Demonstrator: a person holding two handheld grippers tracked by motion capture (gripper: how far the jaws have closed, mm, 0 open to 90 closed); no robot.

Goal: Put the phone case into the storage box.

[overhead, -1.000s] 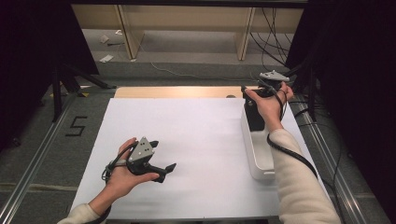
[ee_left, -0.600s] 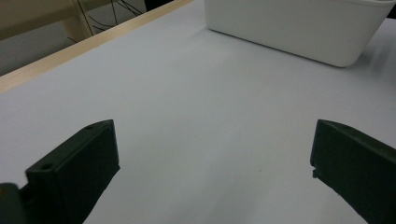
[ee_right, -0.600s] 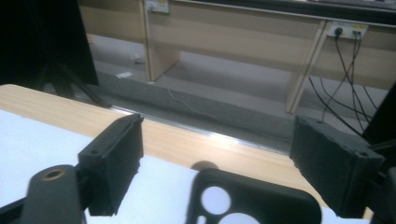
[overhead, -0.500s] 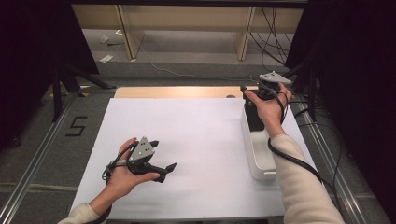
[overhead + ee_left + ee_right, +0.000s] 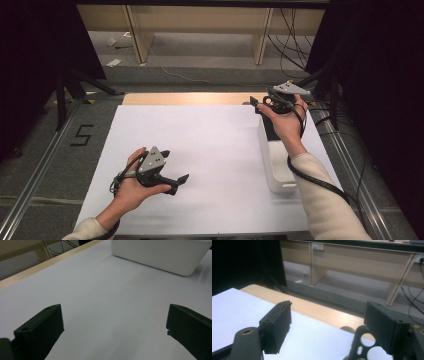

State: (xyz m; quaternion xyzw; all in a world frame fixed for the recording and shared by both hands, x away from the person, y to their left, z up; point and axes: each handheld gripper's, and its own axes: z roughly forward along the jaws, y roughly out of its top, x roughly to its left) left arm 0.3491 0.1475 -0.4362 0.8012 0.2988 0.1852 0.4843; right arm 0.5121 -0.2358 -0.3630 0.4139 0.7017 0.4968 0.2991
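Subject of inspection: a black perforated piece (image 5: pixel 270 131) standing in the far end of the white bin (image 5: pixel 280 176), which sits along the right side of the counter (image 5: pixel 215 145). In the right gripper view the piece (image 5: pixel 362 346) shows as a thin dark frame with round cut-outs.

Right tongs (image 5: pixel 260 100): held above the bin's far end. The jaws have just been closing but stand apart. In the right gripper view (image 5: pixel 329 312) the piece sits low between them, close by the right-hand jaw, with no pad seen pressing on it. Not gripped.

Left tongs (image 5: pixel 175 166): held low over bare counter at the near left, jaws wide apart and nothing between them (image 5: pixel 115 312). The bin (image 5: pixel 160 255) is well off ahead.

Assessment of handling: the piece looks to be moulded plastic, so probably light and stiff, with a smooth finish that may slide under the pads. The holes leave narrow webs. A pinch across a solid edge bar, faces flat to the pads, seems soundest; a corner grip would likely let it swing.
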